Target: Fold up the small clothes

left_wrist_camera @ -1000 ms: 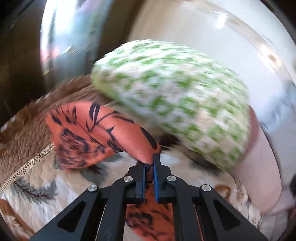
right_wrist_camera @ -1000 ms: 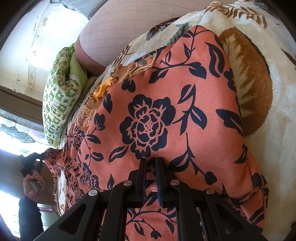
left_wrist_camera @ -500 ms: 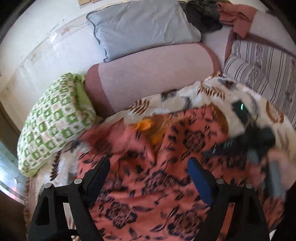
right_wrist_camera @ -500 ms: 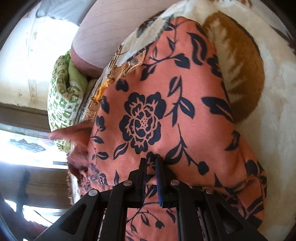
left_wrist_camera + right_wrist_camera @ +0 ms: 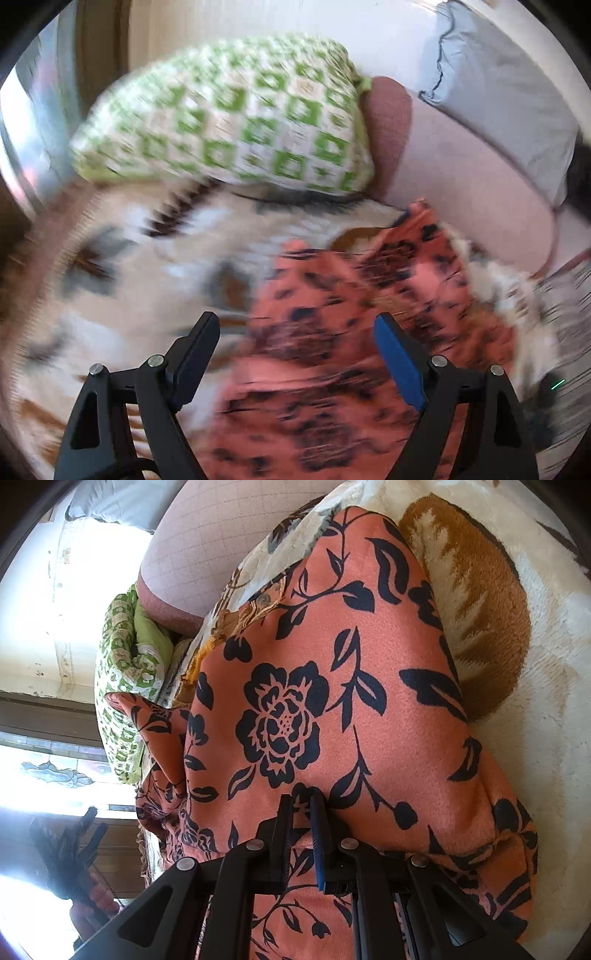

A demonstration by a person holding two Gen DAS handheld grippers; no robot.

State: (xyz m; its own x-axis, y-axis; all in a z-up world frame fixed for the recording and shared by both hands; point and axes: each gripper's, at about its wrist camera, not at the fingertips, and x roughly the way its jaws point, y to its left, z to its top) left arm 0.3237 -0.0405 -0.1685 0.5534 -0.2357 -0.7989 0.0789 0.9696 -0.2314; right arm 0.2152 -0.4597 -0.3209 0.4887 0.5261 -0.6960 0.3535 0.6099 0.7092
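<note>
An orange garment with a black flower print lies spread on the patterned blanket. My right gripper is shut on its near edge, with cloth pinched between the pads. At the far left a loose corner of the garment lies folded back. The left wrist view is blurred by motion. In it my left gripper hangs wide open above the garment, with nothing between its fingers. A person's hand shows blurred at the lower left of the right wrist view.
A green checked pillow lies at the head of the bed, beside a pink bolster and a grey pillow. The cream blanket spreads left of the garment. A bright window is at the left.
My left gripper let go of the garment corner, opened wide and swung across the bed. The released corner now lies on the cloth. My right gripper kept its pinch and stayed put.
</note>
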